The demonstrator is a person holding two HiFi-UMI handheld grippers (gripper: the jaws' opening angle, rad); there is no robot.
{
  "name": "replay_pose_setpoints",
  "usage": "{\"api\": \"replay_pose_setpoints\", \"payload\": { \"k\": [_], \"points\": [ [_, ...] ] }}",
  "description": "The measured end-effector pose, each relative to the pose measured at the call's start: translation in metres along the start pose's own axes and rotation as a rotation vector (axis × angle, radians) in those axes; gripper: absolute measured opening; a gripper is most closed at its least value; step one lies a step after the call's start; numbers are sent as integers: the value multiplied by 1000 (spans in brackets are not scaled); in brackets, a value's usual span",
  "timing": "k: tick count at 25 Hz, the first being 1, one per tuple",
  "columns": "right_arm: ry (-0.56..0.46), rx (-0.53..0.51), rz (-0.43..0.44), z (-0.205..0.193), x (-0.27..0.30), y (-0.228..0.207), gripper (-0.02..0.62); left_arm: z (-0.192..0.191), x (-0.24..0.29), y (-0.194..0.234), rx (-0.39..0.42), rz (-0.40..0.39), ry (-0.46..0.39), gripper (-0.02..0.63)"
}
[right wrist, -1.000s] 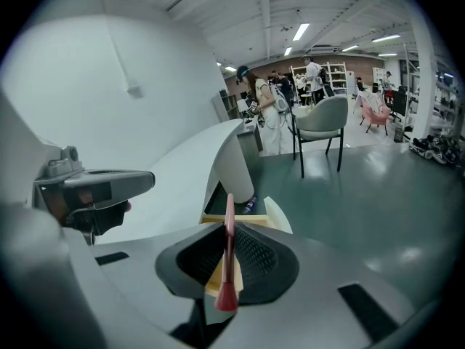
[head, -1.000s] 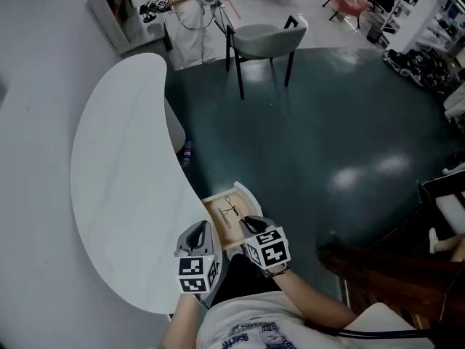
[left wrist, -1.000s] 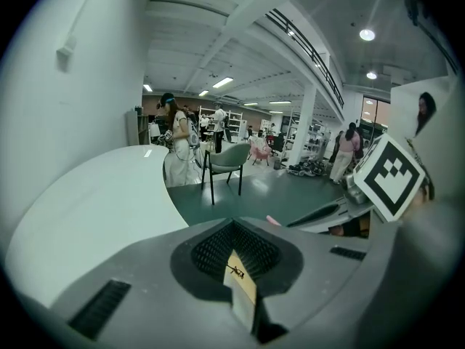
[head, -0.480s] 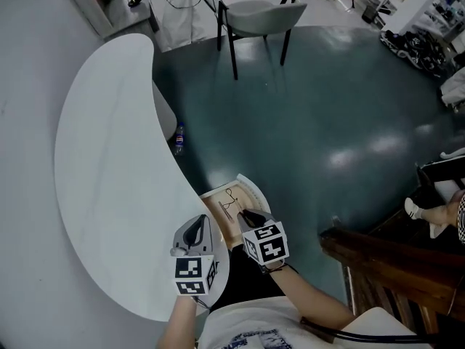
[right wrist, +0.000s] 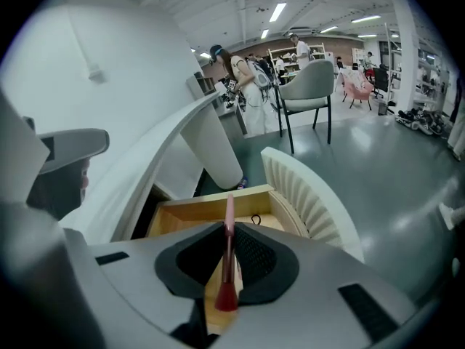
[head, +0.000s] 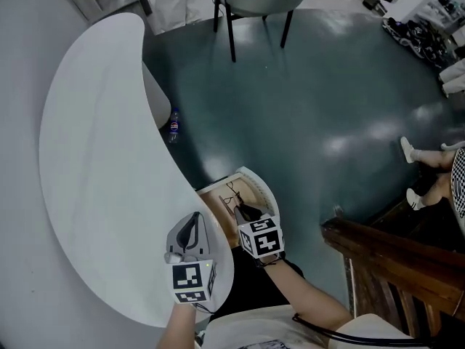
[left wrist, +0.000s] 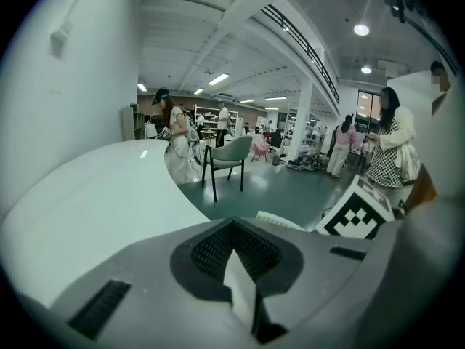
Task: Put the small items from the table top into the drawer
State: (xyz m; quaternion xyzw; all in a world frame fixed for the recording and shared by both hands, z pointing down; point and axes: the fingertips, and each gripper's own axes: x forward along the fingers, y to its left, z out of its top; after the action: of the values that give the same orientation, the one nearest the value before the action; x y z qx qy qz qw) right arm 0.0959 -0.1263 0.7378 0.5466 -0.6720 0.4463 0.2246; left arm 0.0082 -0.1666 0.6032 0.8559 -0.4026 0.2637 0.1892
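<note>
Got the right gripper [right wrist: 227, 233] pinched nearly closed on a skinny stick [right wrist: 228, 267], dead centre in the right gripper view. Looks pale pink at the far tip, deeper pink along the shaft, then flares into a red end down near the bottom of the frame. Stands upright between the pads and pokes out well past them. Can't tell what kind of item exactly, just slim and smooth-looking. Hangs right over the open drawer [right wrist: 207, 211], above the light wooden inside and not lying in it. Same story lower centre in the head view: right gripper [head: 244, 209] over the drawer [head: 216, 215], with the stick too small to pick out there. Also spotting a little black loop [right wrist: 255, 219] on the drawer floor toward the back, reading as thin black squiggles in the head view. Worth a mention: the drawer's ribbed white front [right wrist: 309, 195], curving off to the right of the frame. Got the left gripper [head: 193, 220] just left of the drawer, over the edge of the white table [head: 102, 166]. Jaws on that one drawn together with nothing in them, per the left gripper view, left gripper [left wrist: 232, 251] at bottom centre and only pale table [left wrist: 87, 202] beyond.
</note>
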Motion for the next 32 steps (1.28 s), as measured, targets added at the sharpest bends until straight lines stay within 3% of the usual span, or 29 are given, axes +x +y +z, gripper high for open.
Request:
{"api": "replay_pose_setpoints", "payload": {
  "k": [9,32],
  "points": [
    [51,55,-17,-12,49,-12,60,-2,11,11,7,6,20,20],
    [170,47,-47,-50,112,-39,60,-16,37,16,56,42,64,20]
  ]
}}
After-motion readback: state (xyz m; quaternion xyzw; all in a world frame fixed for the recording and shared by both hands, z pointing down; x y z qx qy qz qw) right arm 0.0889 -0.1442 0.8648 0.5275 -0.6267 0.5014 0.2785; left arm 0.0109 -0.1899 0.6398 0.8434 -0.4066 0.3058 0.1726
